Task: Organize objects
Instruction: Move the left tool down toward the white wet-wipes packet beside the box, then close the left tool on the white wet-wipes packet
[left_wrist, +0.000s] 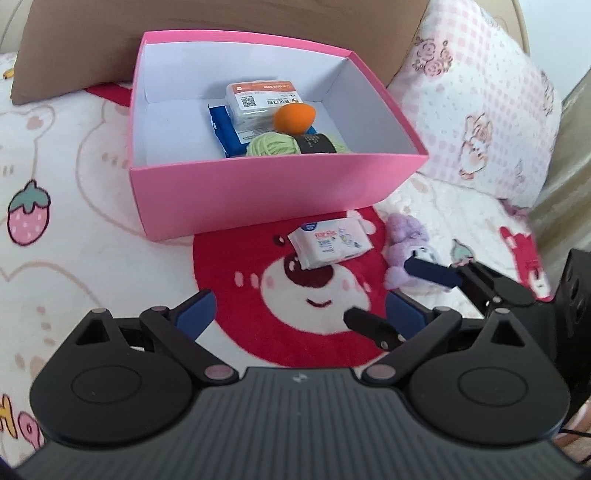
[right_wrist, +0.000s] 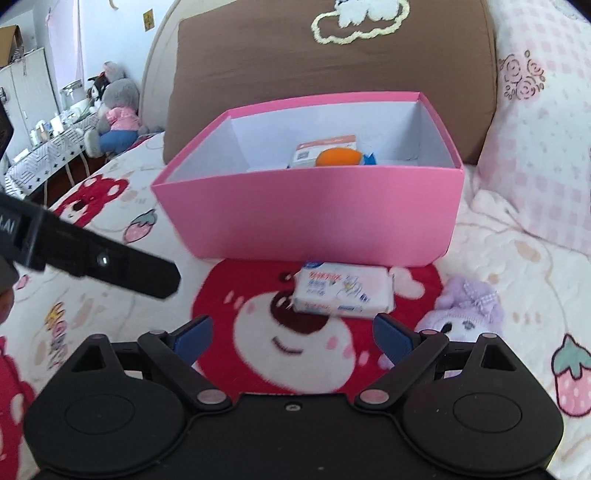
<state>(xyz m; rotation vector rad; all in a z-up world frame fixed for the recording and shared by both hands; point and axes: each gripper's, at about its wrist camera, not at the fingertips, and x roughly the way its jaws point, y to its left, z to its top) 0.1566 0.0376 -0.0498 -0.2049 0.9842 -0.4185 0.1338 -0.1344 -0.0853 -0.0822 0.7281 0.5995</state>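
Note:
A pink box (left_wrist: 258, 184) (right_wrist: 314, 214) stands open on the bed. Inside lie a mask packet (left_wrist: 258, 98), an orange egg-shaped sponge (left_wrist: 294, 117) (right_wrist: 338, 157), green yarn (left_wrist: 273, 146) and a blue item (left_wrist: 221, 129). A white wipes pack (left_wrist: 330, 243) (right_wrist: 343, 291) lies on the blanket in front of the box. A purple plush toy (left_wrist: 406, 240) (right_wrist: 465, 314) lies to its right. My left gripper (left_wrist: 299, 314) is open and empty, short of the wipes. My right gripper (right_wrist: 295, 336) is open and empty, just short of the wipes; it also shows in the left wrist view (left_wrist: 402, 291) by the plush.
A brown cushion (right_wrist: 332, 74) stands behind the box and a pink checked pillow (left_wrist: 480, 110) (right_wrist: 546, 147) lies to the right. The blanket (left_wrist: 74, 184) has red bear and strawberry prints. Left of the bed stand plush toys (right_wrist: 114, 110) and a cluttered table.

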